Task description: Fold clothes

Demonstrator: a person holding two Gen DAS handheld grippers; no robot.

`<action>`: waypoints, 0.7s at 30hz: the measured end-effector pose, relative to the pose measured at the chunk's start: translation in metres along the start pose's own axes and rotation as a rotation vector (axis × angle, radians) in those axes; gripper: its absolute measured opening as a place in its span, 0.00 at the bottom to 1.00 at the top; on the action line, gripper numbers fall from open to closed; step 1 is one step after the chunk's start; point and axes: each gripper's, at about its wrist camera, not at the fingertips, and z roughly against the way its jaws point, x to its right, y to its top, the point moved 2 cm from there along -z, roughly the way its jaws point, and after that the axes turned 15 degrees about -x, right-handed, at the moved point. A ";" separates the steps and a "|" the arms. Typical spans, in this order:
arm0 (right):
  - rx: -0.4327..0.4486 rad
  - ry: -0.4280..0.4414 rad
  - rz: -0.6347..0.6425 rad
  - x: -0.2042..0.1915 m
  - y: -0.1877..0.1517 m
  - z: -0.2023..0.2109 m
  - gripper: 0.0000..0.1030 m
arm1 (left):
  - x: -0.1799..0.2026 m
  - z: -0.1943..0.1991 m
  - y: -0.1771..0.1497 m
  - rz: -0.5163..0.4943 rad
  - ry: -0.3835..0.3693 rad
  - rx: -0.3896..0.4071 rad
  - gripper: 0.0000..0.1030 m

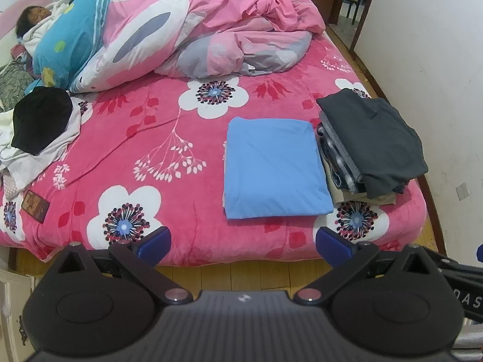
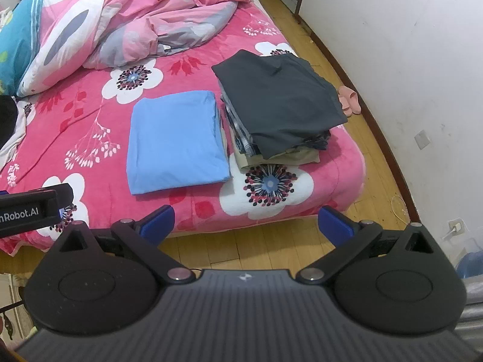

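A folded light-blue garment (image 1: 273, 167) (image 2: 176, 146) lies flat on the pink flowered bedspread (image 1: 169, 150) (image 2: 90, 120), near the bed's foot. Right beside it stands a stack of folded clothes (image 1: 371, 141) (image 2: 277, 105) topped by a dark grey piece. An unfolded heap, black cloth over white (image 1: 39, 126), sits at the bed's left side. My left gripper (image 1: 243, 241) hangs open over the bed's foot edge, holding nothing. My right gripper (image 2: 246, 220) is open too, empty, just short of the foot edge. The left gripper's body (image 2: 30, 211) shows at the right wrist view's left edge.
A bunched pink, white and blue duvet (image 1: 181, 27) (image 2: 120, 21) fills the head of the bed, with a person (image 1: 33, 21) lying under it at far left. A wooden floor (image 2: 302, 241) surrounds the bed. White wall (image 2: 407, 60) runs along the right, pink slippers (image 2: 348, 102) beside it.
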 end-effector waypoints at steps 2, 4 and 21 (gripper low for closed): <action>0.001 -0.001 -0.001 0.000 0.001 0.000 0.99 | 0.000 -0.001 0.000 0.000 -0.001 -0.003 0.99; -0.001 -0.002 -0.004 0.001 0.001 -0.001 0.99 | 0.000 -0.001 0.001 0.000 -0.001 -0.005 0.99; -0.008 -0.010 -0.017 0.002 0.002 -0.003 0.99 | 0.000 -0.004 0.001 -0.005 -0.005 -0.016 0.99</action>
